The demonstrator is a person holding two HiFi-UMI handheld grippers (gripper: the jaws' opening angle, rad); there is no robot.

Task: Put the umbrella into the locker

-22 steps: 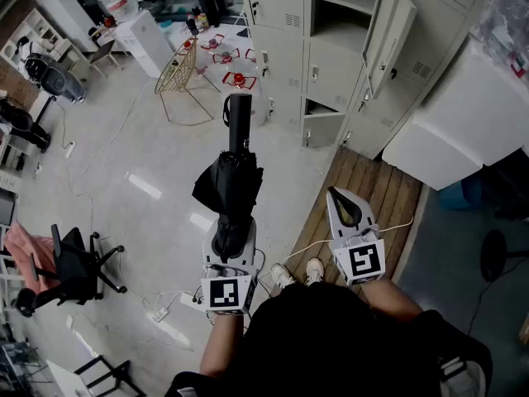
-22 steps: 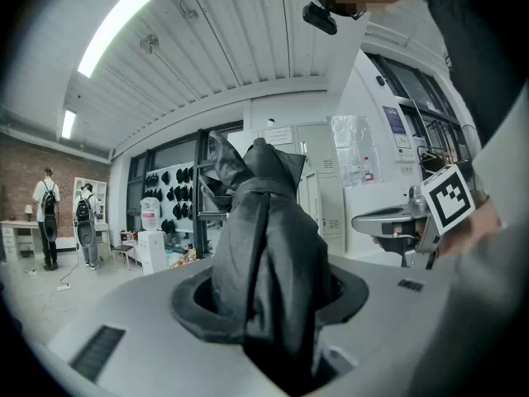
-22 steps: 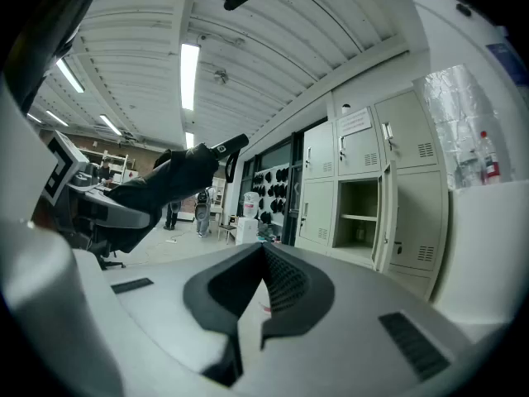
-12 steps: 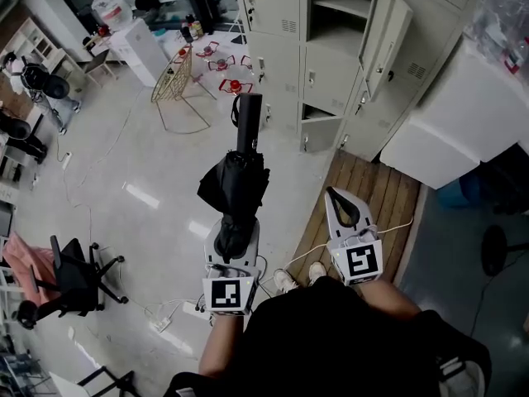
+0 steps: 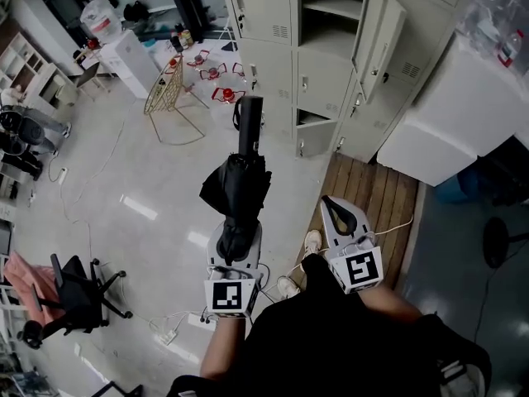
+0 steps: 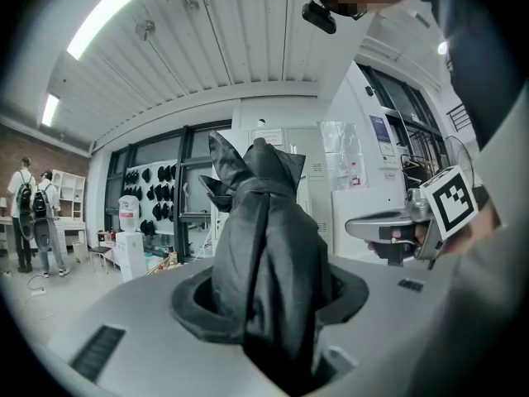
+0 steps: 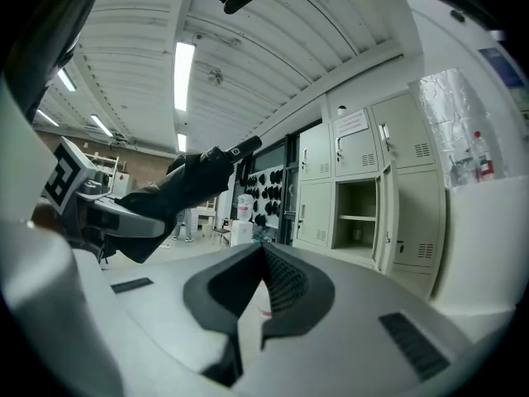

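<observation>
A folded black umbrella [image 5: 238,190] sticks out level from my left gripper [image 5: 235,236], which is shut on its lower end; its handle [image 5: 250,116] points toward the lockers. In the left gripper view the umbrella's black cloth [image 6: 264,263] fills the space between the jaws of the left gripper [image 6: 273,321]. My right gripper [image 5: 341,215] is held beside it, shut with nothing in it; its pads meet in the right gripper view [image 7: 261,255]. The beige locker bank [image 5: 273,52] stands ahead, with one compartment [image 5: 331,11] open and its door [image 5: 376,35] swung out. That compartment [image 7: 357,217] also shows in the right gripper view.
A small lower locker door [image 5: 318,137] hangs ajar. A big white cabinet [image 5: 450,118] stands at the right over wooden boards [image 5: 376,190]. A gold wire stand [image 5: 169,91], red-topped items [image 5: 223,94], an office chair [image 5: 74,278] and floor cables with a power strip [image 5: 169,334] lie left. Two people [image 6: 33,222] stand far off.
The lockers have drawn nearer and slid left in the head view. One foot has stepped forward. Both grippers keep their pose and the umbrella stays held.
</observation>
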